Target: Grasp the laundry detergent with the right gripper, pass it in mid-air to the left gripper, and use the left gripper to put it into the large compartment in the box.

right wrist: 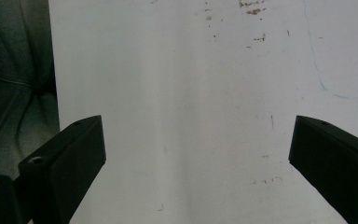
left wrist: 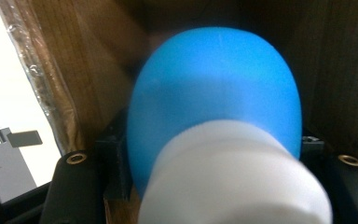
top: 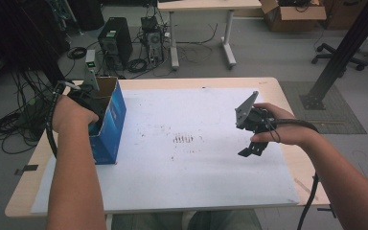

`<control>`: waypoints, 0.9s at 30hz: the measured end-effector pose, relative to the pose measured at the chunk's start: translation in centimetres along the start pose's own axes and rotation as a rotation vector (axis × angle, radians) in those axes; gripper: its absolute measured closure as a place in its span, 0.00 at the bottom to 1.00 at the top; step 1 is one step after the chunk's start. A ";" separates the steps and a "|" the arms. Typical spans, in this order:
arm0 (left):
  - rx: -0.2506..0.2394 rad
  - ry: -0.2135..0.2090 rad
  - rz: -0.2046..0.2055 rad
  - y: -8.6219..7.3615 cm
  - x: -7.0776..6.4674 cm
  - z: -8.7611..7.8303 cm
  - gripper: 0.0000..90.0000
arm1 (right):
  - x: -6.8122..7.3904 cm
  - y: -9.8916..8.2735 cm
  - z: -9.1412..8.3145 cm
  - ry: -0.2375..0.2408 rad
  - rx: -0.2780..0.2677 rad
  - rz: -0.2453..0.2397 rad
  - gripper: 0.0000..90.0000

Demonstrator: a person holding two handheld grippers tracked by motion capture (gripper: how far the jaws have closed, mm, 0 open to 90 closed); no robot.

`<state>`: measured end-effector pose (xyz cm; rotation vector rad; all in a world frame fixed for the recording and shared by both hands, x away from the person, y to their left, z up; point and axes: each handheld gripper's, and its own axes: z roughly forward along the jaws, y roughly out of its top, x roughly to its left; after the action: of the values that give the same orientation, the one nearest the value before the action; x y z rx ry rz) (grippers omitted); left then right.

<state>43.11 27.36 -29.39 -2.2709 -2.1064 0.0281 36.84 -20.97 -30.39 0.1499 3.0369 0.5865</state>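
Right up against the left claw's (top: 92, 98) camera sits a blue-and-white bulb-shaped thing (left wrist: 214, 107), long axis running straight out from the jaws, which look pinched on it, down inside the blue box (top: 109, 125) at the tabletop's (top: 211, 82) left edge. Right claw (top: 250, 146) hovers spread wide, well apart, holding nothing.

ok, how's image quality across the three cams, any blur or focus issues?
Left gripper view: the blue-and-white object sits too close and is soft, with the box interior dark. Right gripper view: fingers and white sheet fairly sharp, evenly lit. High view: dim, slightly hazy, no glare.
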 end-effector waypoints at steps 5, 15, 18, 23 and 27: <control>-0.013 -0.005 -0.005 -0.1 0.1 -0.3 0.37 | 0.0 -0.2 0.0 -0.002 -0.003 0.002 0.04; -0.027 -0.008 -0.007 -0.5 -0.1 -1.3 0.32 | 0.1 -0.1 -0.1 -0.003 -0.013 -0.006 0.04; -0.036 0.008 -0.012 -0.6 -0.3 -1.7 0.30 | 0.1 -0.1 -0.1 -0.002 -0.015 -0.005 0.04; -0.044 0.024 -0.017 -1.0 -0.2 -2.5 0.28 | 0.2 0.0 -0.1 -0.004 -0.019 -0.011 0.04; -0.056 0.030 -0.017 -1.3 -0.3 -3.1 0.26 | 0.3 -0.1 -0.1 -0.004 -0.023 -0.013 0.04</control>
<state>41.93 27.09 -26.24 -2.2692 -2.1377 -0.0662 36.56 -21.04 -30.32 0.1305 3.0237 0.6191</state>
